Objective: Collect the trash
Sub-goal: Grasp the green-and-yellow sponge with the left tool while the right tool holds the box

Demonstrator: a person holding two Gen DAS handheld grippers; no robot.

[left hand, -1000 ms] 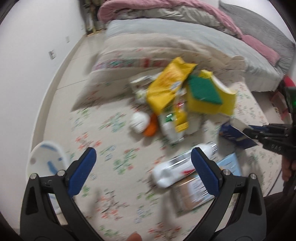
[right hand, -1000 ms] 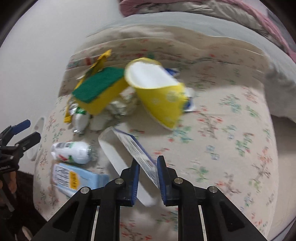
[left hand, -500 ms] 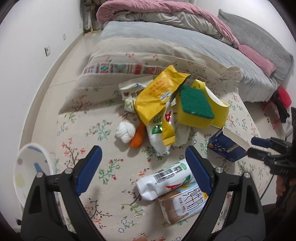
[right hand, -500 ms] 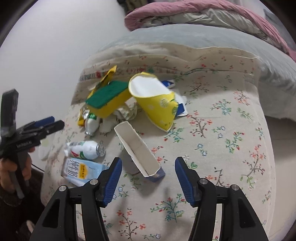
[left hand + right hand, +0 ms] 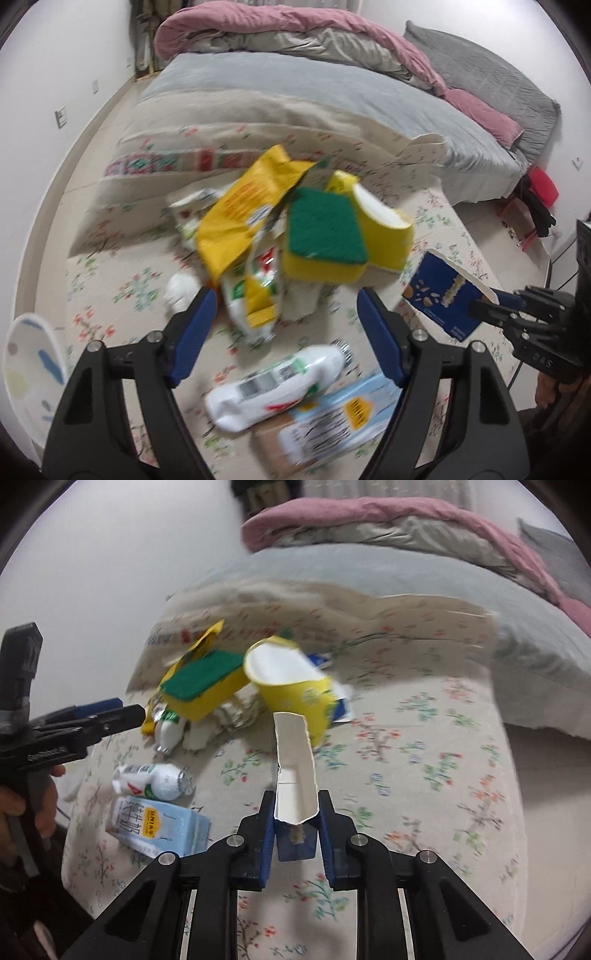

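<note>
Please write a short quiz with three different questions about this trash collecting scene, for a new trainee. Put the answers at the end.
1. True or false: the right hand-held gripper is shut on the blue carton.
2. What lies on top of the yellow sponge in the pile? A) a green scouring pad B) a red lid C) a spoon
3. Fill in: the white bottle lies on its ____ on the flowered cloth, next to a light blue carton.

Key
1. True. Its pads press on both sides of the carton.
2. A
3. side. The left hand-held gripper stands open above it, jaws just closing, nothing between them.
</note>
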